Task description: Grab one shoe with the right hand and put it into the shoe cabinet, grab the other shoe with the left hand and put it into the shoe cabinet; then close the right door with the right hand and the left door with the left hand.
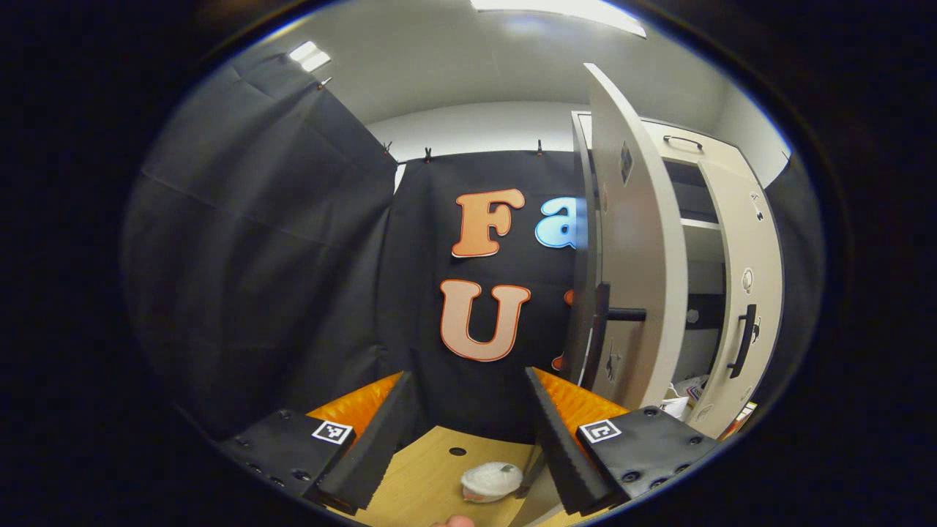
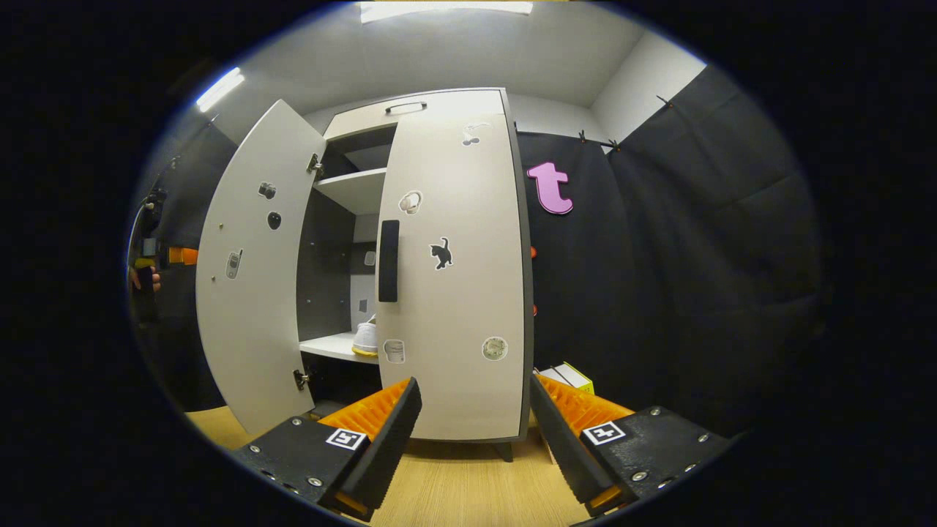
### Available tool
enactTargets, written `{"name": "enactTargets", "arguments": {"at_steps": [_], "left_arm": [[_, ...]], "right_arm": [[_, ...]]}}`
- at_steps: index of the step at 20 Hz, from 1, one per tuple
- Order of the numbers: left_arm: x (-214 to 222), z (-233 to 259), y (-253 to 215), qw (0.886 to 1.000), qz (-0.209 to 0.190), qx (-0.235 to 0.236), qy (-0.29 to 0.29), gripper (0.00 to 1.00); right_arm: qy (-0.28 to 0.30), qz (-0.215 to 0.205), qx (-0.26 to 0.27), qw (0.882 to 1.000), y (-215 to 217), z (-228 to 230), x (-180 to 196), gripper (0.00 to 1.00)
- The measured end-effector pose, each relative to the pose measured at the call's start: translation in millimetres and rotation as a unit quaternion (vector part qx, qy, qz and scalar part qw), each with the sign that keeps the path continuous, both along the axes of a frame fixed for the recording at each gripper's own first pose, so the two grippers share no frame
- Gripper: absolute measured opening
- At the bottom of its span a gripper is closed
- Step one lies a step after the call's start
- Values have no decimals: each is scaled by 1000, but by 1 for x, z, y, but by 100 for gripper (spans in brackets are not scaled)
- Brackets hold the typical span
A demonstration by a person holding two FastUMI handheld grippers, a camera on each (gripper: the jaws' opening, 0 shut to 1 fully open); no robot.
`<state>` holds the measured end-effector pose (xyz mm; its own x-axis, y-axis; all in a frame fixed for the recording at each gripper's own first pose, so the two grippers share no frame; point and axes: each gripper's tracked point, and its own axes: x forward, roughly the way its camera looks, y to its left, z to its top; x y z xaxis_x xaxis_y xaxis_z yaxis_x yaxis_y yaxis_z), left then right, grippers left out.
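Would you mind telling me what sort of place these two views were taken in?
Most likely a staged recording booth rather than a home: black cloth walls clipped up around a wooden floor, with a lone shoe cabinet, its left door open and a shoe on a shelf inside.

One tall pale-grey shoe cabinet (image 2: 439,106), two flat grey doors, left door (image 2: 245,271) and right door (image 2: 457,293), one white shoe (image 2: 365,338) inside, two grippers, left gripper (image 1: 463,439) and right gripper (image 2: 474,446)

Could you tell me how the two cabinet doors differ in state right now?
The left door is swung wide open, baring the shelves and a white shoe; the right door lies nearly flat against the cabinet front. The left door shows its handle-less inner face; the right shows its dark handle. Both are pale and carry stickers.
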<state>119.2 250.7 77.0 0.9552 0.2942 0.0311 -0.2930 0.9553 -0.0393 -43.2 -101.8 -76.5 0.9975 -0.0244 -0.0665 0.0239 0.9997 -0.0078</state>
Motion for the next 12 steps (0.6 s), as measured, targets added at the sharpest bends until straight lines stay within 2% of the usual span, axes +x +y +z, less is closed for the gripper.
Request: {"name": "enactTargets", "arguments": {"at_steps": [2,4,5,6,12], "left_arm": [[12,-4,0,1000,-2,16,3,94],[16,-2,-6,999,-3,37,2,96],[15,2,-5,999,-1,47,-1,92],[17,3,-6,999,2,51,0,92],[13,1,-32,999,-22,42,7,95]], "right_arm": [[3,-4,-5,1000,-3,0,-2,92],[6,-7,-9,1000,-4,0,-4,92],[5,-8,-11,1000,-5,1,-4,92],[5,-9,-11,1000,-5,1,-4,92],[4,-8,-11,1000,-7,2,-6,92]]}}
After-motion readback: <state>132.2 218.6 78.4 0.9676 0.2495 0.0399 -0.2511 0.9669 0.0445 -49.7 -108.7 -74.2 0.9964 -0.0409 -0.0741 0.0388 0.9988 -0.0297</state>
